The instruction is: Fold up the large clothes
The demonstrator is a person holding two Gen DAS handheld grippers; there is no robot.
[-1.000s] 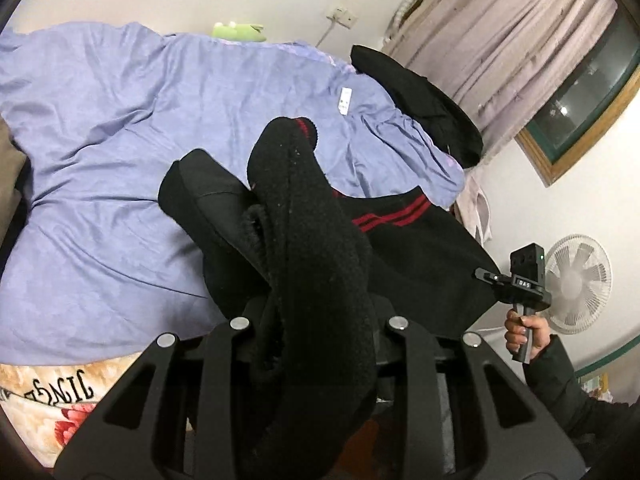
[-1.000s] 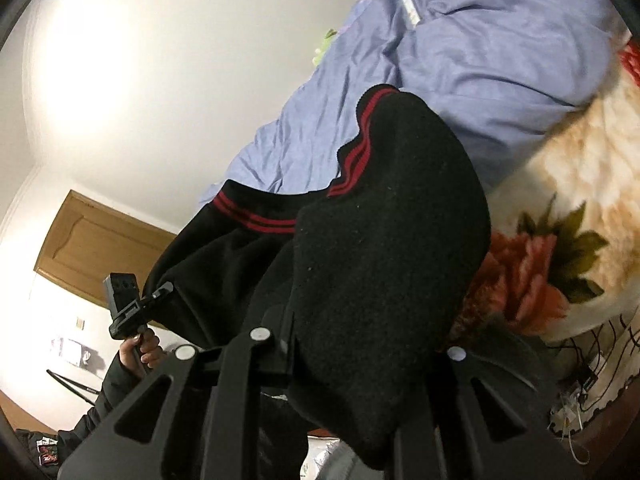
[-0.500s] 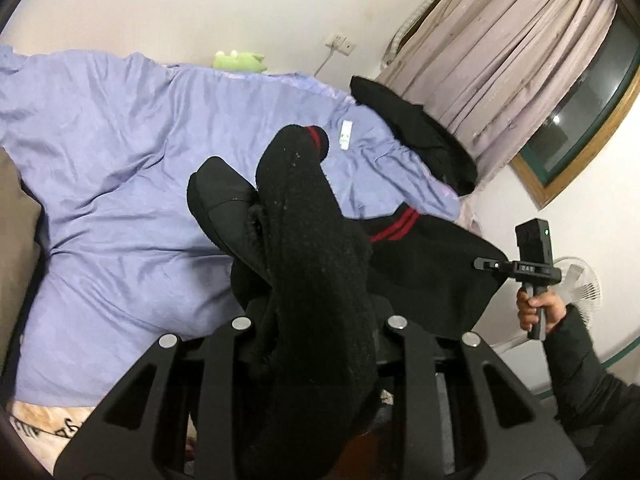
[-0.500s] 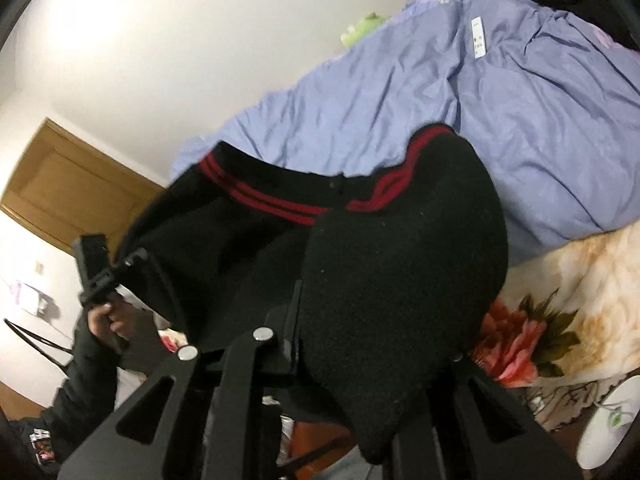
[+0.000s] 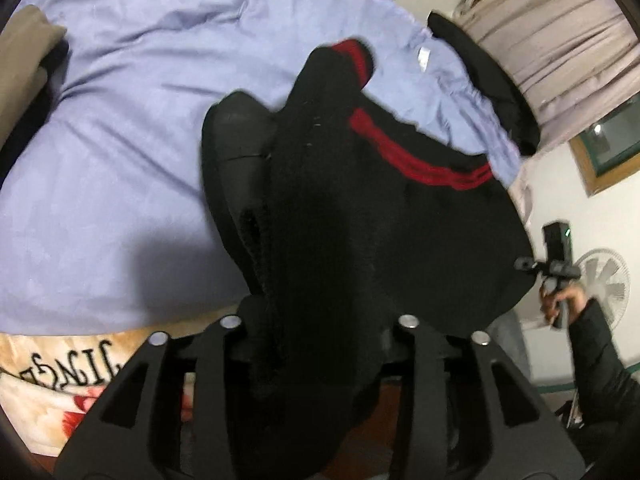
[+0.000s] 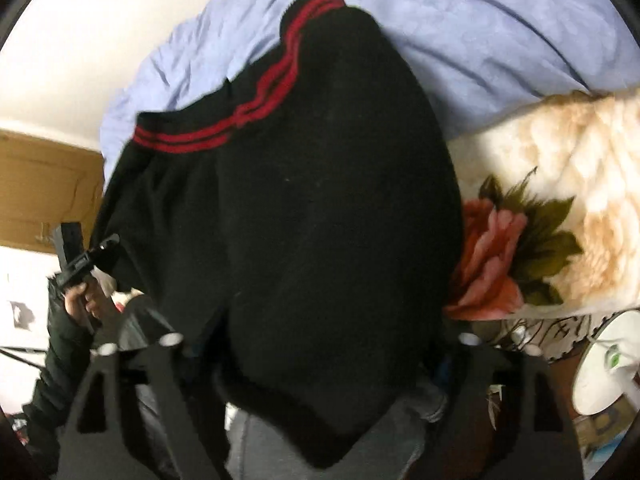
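Note:
A black fleece garment with red stripes (image 5: 400,240) hangs stretched between both grippers above the bed. My left gripper (image 5: 316,216) is shut on one edge of it; one black finger (image 5: 236,148) shows to the left and the cloth drapes over the other. The same garment (image 6: 312,200) fills the right wrist view, where my right gripper (image 6: 320,264) is shut on its other edge with both fingers hidden under the fabric. The other hand-held gripper shows at the garment's far side in each view (image 5: 556,256) (image 6: 80,256).
A bed with a lilac-blue sheet (image 5: 120,120) lies below. A floral blanket (image 6: 560,200) covers the near edge. Another black garment (image 5: 492,80) lies near the curtains (image 5: 560,32). A brown cushion (image 5: 24,56) sits at the left. A white fan (image 5: 604,280) stands on the right.
Both grippers have tilted downward and moved toward the bed with the garment. The garment is spread wider between them and the red-striped edge has moved forward over the sheet.

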